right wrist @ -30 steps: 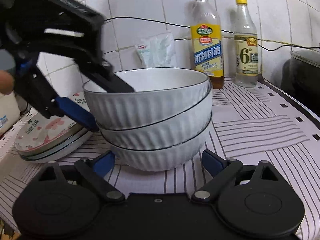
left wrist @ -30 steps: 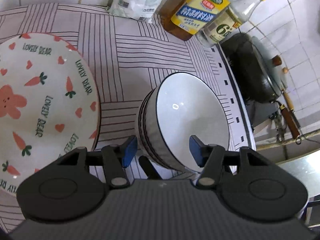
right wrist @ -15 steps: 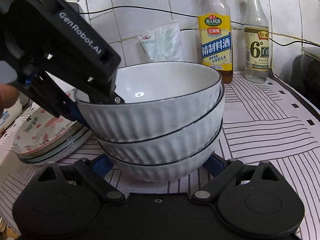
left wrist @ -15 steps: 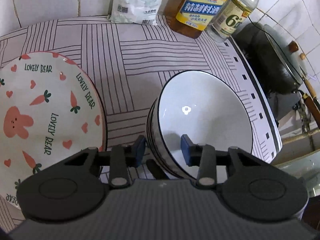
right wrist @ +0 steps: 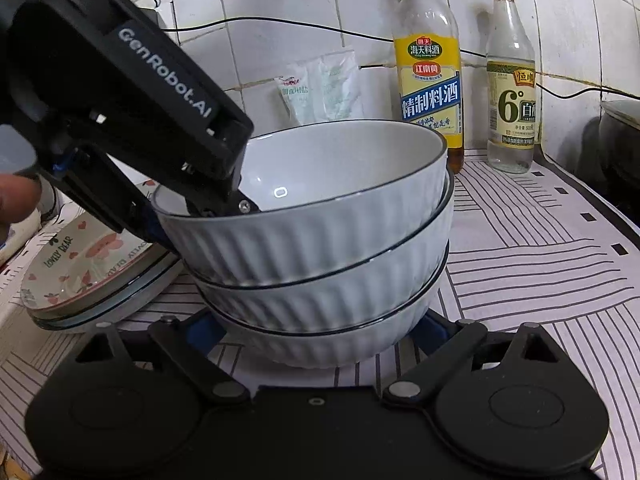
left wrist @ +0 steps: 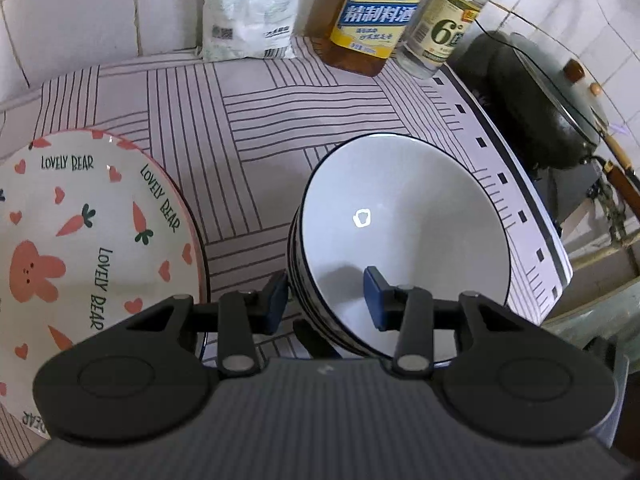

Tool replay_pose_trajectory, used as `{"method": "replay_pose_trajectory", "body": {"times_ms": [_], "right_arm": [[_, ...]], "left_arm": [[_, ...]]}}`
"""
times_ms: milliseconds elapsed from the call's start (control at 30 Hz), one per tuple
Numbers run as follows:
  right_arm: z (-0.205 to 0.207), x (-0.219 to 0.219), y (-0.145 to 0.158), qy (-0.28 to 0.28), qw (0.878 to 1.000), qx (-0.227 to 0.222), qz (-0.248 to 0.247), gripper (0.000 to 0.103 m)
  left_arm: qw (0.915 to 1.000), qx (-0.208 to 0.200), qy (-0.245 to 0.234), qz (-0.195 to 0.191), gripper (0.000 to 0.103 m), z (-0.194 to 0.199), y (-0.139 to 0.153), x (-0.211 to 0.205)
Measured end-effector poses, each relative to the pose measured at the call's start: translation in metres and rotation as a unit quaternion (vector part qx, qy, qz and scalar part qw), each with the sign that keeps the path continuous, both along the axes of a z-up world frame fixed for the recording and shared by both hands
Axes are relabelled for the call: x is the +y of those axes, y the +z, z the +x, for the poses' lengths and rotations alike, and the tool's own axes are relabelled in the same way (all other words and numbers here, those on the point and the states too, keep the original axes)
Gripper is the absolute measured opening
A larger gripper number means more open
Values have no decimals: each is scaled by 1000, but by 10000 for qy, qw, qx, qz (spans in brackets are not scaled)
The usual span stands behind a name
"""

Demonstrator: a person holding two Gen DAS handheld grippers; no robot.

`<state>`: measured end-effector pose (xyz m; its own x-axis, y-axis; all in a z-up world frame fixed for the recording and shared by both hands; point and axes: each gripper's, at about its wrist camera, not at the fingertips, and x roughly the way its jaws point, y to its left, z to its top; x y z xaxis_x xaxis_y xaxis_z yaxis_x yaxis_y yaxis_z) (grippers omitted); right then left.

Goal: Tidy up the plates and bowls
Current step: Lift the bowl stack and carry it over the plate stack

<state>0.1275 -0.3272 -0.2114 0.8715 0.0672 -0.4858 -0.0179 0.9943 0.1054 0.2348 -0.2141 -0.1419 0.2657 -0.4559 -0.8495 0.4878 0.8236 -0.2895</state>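
Three white ribbed bowls with dark rims stand stacked on the striped cloth [left wrist: 404, 236] [right wrist: 320, 240]. My left gripper [left wrist: 326, 300] straddles the near rim of the top bowl, one blue pad outside and one inside, still apart from the wall. In the right wrist view the left gripper [right wrist: 208, 208] comes in from the upper left over that rim. My right gripper [right wrist: 316, 330] is open, its fingers either side of the bottom bowl's base. A stack of carrot-and-bunny "Lovely Bear" plates [left wrist: 80, 240] [right wrist: 92, 268] lies left of the bowls.
A yellow-labelled cooking wine bottle [right wrist: 428, 72], a clear vinegar bottle [right wrist: 512, 80] and a white packet [right wrist: 320, 88] stand against the tiled wall. A dark wok with a lid [left wrist: 536, 100] sits to the right, beyond the cloth's edge.
My left gripper has narrowed and come down over the top bowl's near rim. My right gripper has moved in closer, so its fingers now flank the bottom bowl.
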Motion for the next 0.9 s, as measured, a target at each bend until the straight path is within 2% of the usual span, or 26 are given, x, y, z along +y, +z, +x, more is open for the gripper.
{"method": "replay_pose_trajectory", "body": {"times_ms": [167,333,567,700,900], "right_arm": [[-4,1,0,13,10000,-21,-62,97],[-5,5,1,75,9997,-45,-213,97],[-5,13,6,196,9987,-87,-466,97],[-5,16,18,249,9985,-173,-455,97],[-5,30,45,416,9969,-360,-560,97]], "left_arm": [[9997,-161,-172,112,39,-7,3,-3],[9998,27,-188,42,39,-2,2,4],[9996,-22,-219,147,38,-7,10,9],[9997,6,-232,88,38,-5,22,17],[9994,-248,-227,14,38,-13,54,37]]}}
